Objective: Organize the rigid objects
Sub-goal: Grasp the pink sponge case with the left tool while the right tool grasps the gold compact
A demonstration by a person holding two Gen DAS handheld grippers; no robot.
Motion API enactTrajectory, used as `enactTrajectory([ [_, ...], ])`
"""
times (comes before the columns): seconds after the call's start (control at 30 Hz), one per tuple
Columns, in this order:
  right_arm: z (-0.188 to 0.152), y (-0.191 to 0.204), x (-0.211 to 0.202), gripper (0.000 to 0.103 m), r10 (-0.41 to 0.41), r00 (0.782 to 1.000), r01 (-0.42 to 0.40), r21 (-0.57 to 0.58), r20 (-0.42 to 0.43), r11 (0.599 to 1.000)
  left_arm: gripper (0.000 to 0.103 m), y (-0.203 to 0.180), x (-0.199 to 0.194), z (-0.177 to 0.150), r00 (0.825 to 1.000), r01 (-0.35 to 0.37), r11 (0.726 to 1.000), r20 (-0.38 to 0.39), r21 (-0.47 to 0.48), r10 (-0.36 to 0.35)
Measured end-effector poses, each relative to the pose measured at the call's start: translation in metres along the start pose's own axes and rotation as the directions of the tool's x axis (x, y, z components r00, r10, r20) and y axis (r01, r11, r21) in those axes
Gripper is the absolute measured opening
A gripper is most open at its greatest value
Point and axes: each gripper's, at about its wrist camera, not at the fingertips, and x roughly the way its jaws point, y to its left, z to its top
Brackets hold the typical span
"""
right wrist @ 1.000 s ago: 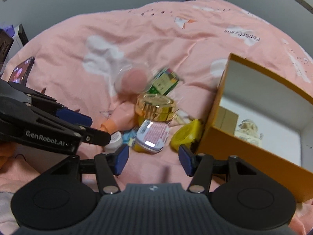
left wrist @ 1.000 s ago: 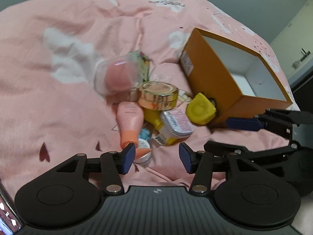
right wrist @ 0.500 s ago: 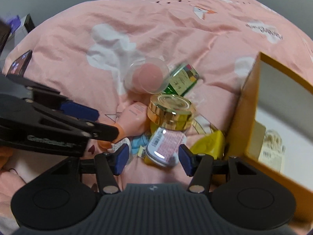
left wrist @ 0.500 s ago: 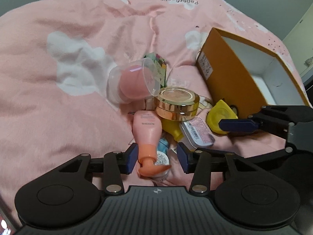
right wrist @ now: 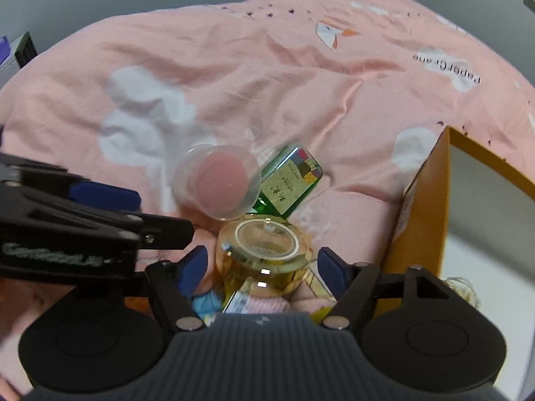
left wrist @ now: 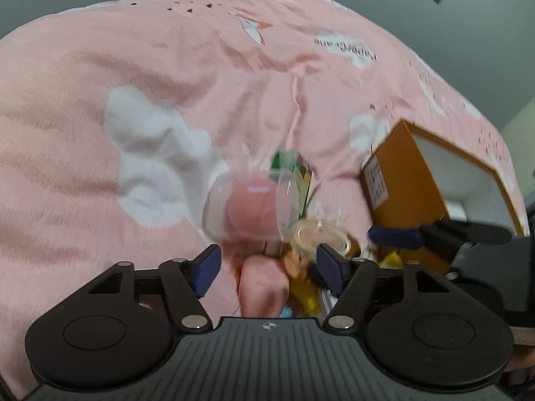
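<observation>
Both grippers, left (left wrist: 265, 269) and right (right wrist: 259, 272), were opening, empty. Jar (right wrist: 265, 249), cup (right wrist: 217, 182), bottle (right wrist: 291, 180) still lay on quilt (right wrist: 234, 67); box (right wrist: 431, 200) mostly unfilled.

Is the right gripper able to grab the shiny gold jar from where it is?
Probably yes. The right gripper is opening its jaws, and the gold jar sits right between its fingers with nothing over its lid. The clear cup lies just beyond, and the left gripper is off to one side.
</observation>
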Motion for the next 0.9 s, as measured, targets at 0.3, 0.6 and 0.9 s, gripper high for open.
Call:
enactTrajectory([
  [0.3,0.013,-0.018,0.028,0.074,0.082,0.995,-0.076,0.106,-0.059,0.991,0.087,0.002,0.027,0.014,0.997,-0.073,0.997,0.039,-0.01,0.074],
  [0.6,0.016,-0.024,0.044,0.076,0.123,0.988,-0.111,0.131,-0.089,0.985,0.088,0.009,0.053,0.02,0.999,-0.042,0.998,0.024,-0.045,0.043],
  [0.9,0.015,-0.023,0.045,0.075,0.122,0.989,-0.11,0.133,-0.088,0.985,0.075,0.005,0.06,0.015,0.999,-0.021,0.998,0.048,-0.051,0.023],
])
